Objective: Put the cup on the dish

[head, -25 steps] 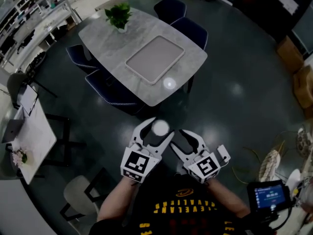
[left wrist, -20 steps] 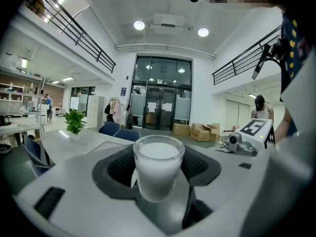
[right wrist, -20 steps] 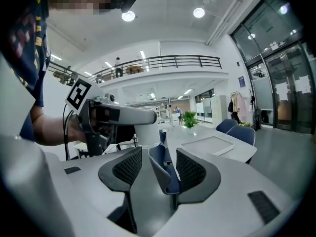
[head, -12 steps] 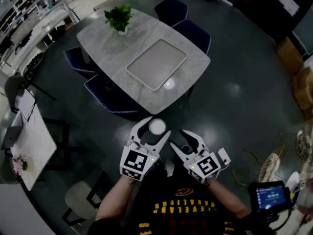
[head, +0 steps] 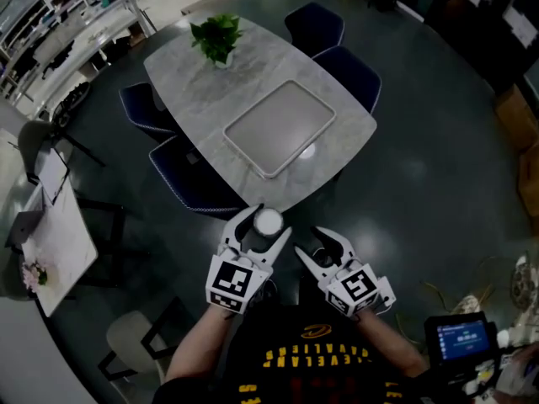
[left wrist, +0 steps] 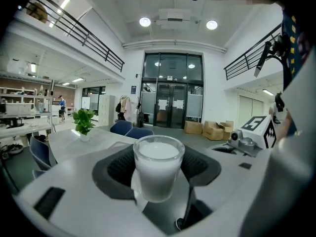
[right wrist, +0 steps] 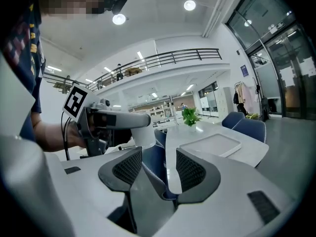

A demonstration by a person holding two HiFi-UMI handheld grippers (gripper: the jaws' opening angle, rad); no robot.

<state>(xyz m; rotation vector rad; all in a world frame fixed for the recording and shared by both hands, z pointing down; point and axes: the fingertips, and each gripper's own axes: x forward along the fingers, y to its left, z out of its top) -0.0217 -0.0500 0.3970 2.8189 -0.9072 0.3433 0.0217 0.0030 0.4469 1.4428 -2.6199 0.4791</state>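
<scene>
White cup (left wrist: 158,168) sits upright, clamped in left claw (head: 266,225), well short of the grey rectangular dish (head: 280,129) on the stone bench (head: 189,91): carry it level, clear the rim, set down mid-dish before letting go; right claw (head: 318,244) is open with nothing in it.

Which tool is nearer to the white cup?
Left. The left tool is shut on the cup, which stands between its jaws; the right tool is open and empty, to the cup's right and apart from it.
</scene>
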